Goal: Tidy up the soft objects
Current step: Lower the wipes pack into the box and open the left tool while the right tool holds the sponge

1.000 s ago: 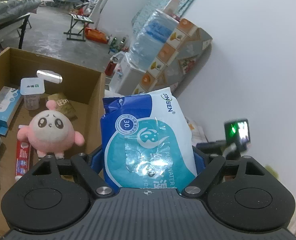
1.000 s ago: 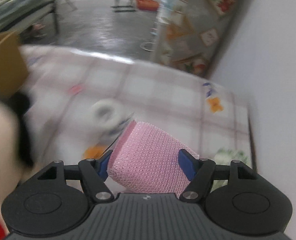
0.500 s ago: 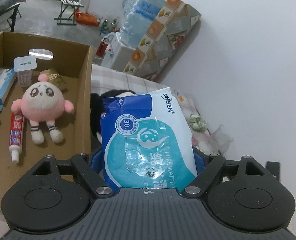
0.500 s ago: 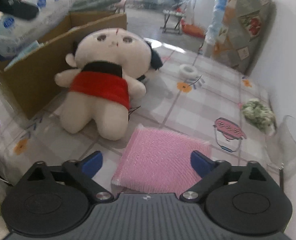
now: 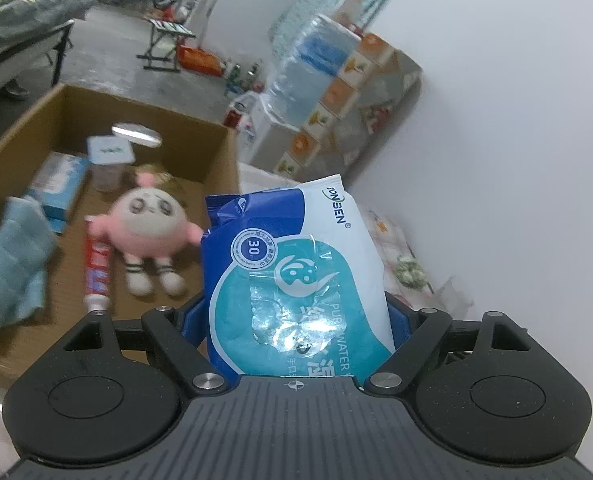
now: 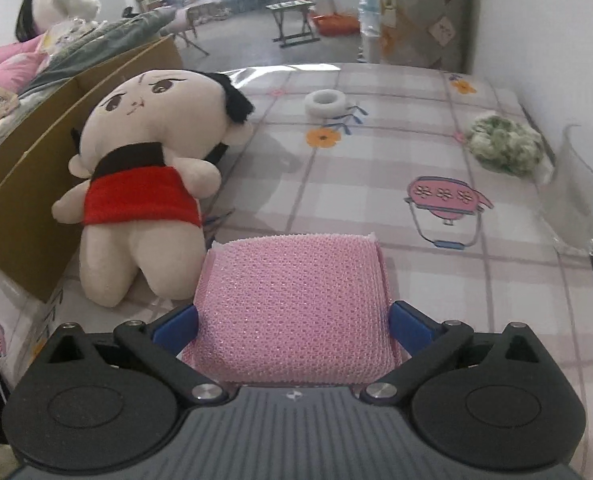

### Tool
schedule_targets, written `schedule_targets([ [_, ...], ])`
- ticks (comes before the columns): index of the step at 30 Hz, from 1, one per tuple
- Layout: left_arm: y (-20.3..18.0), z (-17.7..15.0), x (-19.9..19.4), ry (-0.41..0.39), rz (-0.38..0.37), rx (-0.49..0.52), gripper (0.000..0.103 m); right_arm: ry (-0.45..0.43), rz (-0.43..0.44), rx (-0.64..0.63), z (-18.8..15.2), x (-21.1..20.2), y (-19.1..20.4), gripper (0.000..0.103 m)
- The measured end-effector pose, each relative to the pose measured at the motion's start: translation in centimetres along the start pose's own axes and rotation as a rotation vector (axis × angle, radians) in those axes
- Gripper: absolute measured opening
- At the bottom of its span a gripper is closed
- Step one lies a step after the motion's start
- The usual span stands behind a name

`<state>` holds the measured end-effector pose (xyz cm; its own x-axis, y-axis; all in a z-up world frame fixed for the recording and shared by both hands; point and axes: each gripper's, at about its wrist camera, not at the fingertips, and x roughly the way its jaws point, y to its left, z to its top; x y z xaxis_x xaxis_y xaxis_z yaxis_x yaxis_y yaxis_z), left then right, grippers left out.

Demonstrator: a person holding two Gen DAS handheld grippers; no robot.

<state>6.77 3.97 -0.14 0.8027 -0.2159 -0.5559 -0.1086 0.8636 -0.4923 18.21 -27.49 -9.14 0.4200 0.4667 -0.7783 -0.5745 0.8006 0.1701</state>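
Note:
My left gripper (image 5: 296,312) is shut on a blue and white pack of wet wipes (image 5: 296,256), held upright beside the right wall of an open cardboard box (image 5: 216,148). Inside the box lie a pink round plush (image 5: 148,220), a toothpaste tube (image 5: 96,272) and a light blue cloth (image 5: 12,264). My right gripper (image 6: 292,320) is open, low over the table. A pink mesh sponge (image 6: 292,304) lies flat between its blue pads (image 6: 176,326). A cream doll in a red dress (image 6: 144,168) leans on the box's outer wall (image 6: 28,200), left of the sponge.
On the checked tablecloth (image 6: 376,184) sit a white tape roll (image 6: 326,102), a green and white fluffy ball (image 6: 504,144) and a clear plastic cup (image 6: 580,196) by the white wall. The box also holds a small blue carton (image 5: 56,184) and a lidded cup (image 5: 108,156).
The right gripper's jaws spread and let go of the pink sponge, which now lies on the table, and the gripper came closer over it. The left gripper shifted with the wipes, showing more of the box.

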Motion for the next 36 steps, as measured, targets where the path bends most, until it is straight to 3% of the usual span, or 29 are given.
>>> schedule_targets([
  [6,2.7,1.1,-3.0,-0.044,0.060,-0.035,0.083,0.038,0.011,-0.048,0.0,0.2,0.7,0.093],
  [10,5.1,2.1,-3.5,-0.045,0.115,-0.085,0.083,0.042,0.053,0.023,0.2,-0.1,-0.4,0.093],
  [15,6.9,2.6,-0.8,0.048,0.128,-0.108,0.083,0.041,0.079,0.062,0.3,-0.2,-0.8,0.093],
  [24,7.6,2.1,8.6,0.270,0.195,-0.107,0.083,0.038,0.078,0.030,0.1,-0.2,-0.2,0.093],
  [29,8.9,0.8,11.7,0.378,0.222,-0.194,0.088,0.033,0.087,0.034,0.0,-0.2,-0.5,0.093],
  [36,10.4,0.3,10.5,0.365,0.180,-0.290,0.096,0.041,0.052,-0.001,0.5,-0.2,0.0,0.093],
])
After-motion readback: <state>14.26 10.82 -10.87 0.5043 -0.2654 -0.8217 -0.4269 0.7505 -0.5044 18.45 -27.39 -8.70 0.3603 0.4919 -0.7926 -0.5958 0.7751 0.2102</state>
